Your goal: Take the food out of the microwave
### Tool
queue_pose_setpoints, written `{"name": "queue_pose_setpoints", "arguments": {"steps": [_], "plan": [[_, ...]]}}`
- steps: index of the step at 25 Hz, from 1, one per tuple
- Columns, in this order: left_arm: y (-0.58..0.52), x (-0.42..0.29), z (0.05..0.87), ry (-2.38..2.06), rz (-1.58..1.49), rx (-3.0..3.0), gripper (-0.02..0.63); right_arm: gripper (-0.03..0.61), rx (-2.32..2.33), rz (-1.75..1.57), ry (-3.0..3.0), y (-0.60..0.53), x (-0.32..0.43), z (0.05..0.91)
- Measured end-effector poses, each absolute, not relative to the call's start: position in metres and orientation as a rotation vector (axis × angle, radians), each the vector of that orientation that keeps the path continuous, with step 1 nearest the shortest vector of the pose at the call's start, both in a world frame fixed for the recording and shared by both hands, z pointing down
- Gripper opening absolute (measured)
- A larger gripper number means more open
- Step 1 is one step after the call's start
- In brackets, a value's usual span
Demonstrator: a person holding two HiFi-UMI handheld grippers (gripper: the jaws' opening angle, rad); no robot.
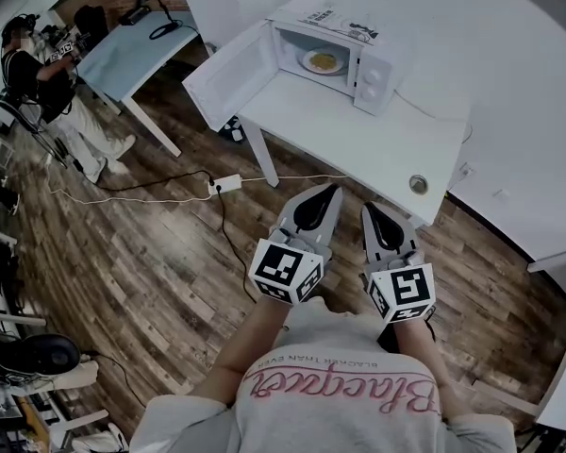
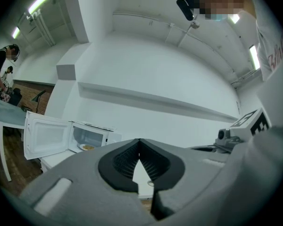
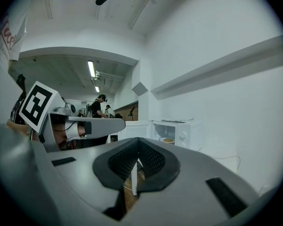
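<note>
Seemingly at the approach step, with left gripper [image 1: 329,192] and right gripper [image 1: 371,209] both fully closed on nothing, short of the bench [image 1: 358,144], plate of food [image 1: 323,61] inside the open microwave [image 1: 370,78] at its far edge: next, reach in, open up, grasp the rim.

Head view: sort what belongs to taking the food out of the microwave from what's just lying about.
Job: microwave, its open door, plate of food inside, left tongs, right tongs, both shut.
Lying about: power strip on the floor, small round thing on the white table, papers atop the microwave.
</note>
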State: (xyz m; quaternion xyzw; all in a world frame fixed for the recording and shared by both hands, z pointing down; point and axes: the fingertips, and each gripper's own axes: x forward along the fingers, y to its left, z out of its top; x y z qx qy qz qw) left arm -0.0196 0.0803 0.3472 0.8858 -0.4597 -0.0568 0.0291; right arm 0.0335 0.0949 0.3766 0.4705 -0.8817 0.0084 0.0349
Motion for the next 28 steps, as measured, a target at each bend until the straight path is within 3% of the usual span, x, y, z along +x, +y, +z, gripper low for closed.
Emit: {"name": "queue_pose_setpoints", "arguments": {"steps": [14,28], "plan": [[0.048,-0.060,0.354,-1.479,-0.217,2.667,0.006,0.011,1.357,0.060,-2.704,0.067,-0.003,0.391],[-0.044,-0.078,0.362,-1.559,-0.172,2.616,0.008,0.011,1.264,0.082,-2.767,-0.034,-0.029,0.395]]}}
